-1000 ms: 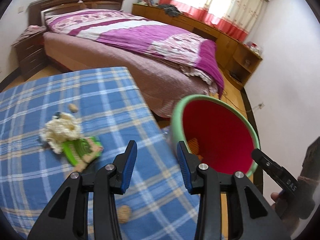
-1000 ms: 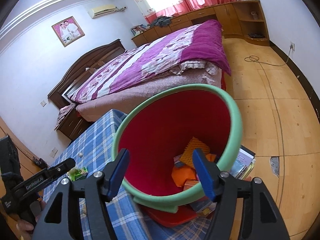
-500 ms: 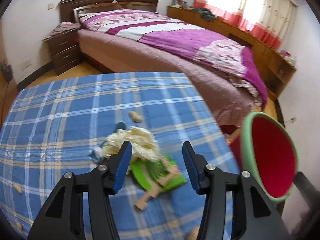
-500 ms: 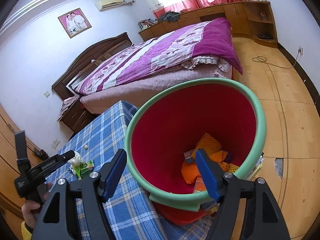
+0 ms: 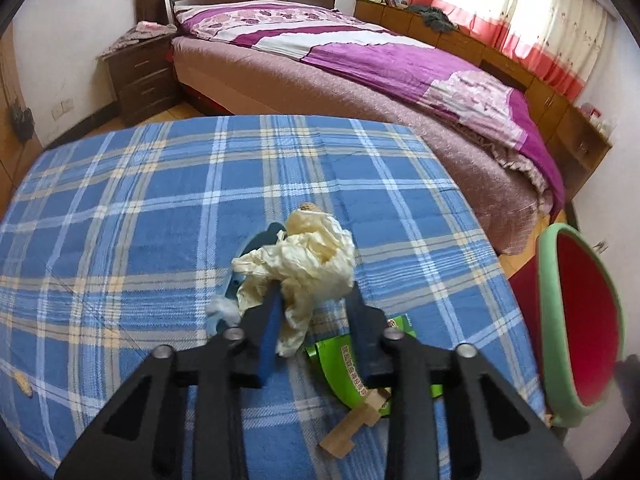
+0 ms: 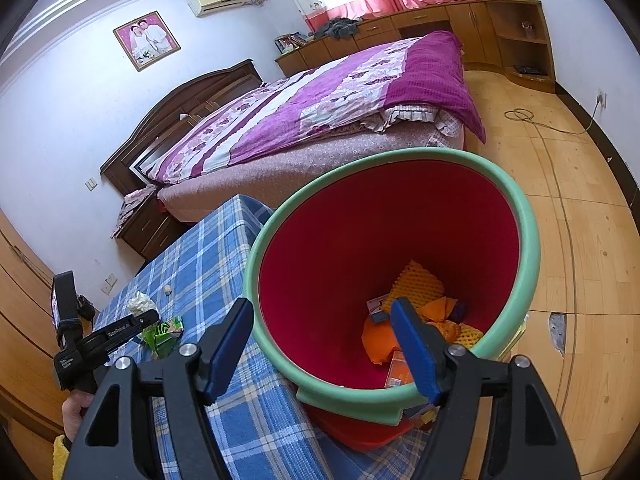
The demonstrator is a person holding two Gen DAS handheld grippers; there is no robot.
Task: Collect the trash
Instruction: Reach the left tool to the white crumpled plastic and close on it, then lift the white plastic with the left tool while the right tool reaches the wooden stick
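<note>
A crumpled cream paper wad (image 5: 308, 256) lies on the blue plaid tablecloth (image 5: 140, 208). My left gripper (image 5: 314, 300) is open, its fingers on either side of the wad's near end. A green wrapper (image 5: 344, 364) and a wooden stick (image 5: 356, 420) lie under the right finger. My right gripper (image 6: 322, 344) is open over the near rim of a red bin with a green rim (image 6: 532, 240), which holds orange and yellow trash (image 6: 416, 292). The bin also shows in the left wrist view (image 5: 580, 320) at the table's right edge. The left gripper shows in the right wrist view (image 6: 120, 332).
A small nut (image 5: 308, 207) lies behind the wad, and another crumb (image 5: 23, 382) at the table's left. A blue scrap (image 5: 256, 244) sits under the wad. A bed with a purple cover (image 5: 380, 64) stands beyond the table. Wood floor (image 6: 580, 200) lies right of the bin.
My left gripper swung left from the bin to the trash pile and moved down around the paper wad. My right gripper stayed at the bin, which shifted slightly in its view.
</note>
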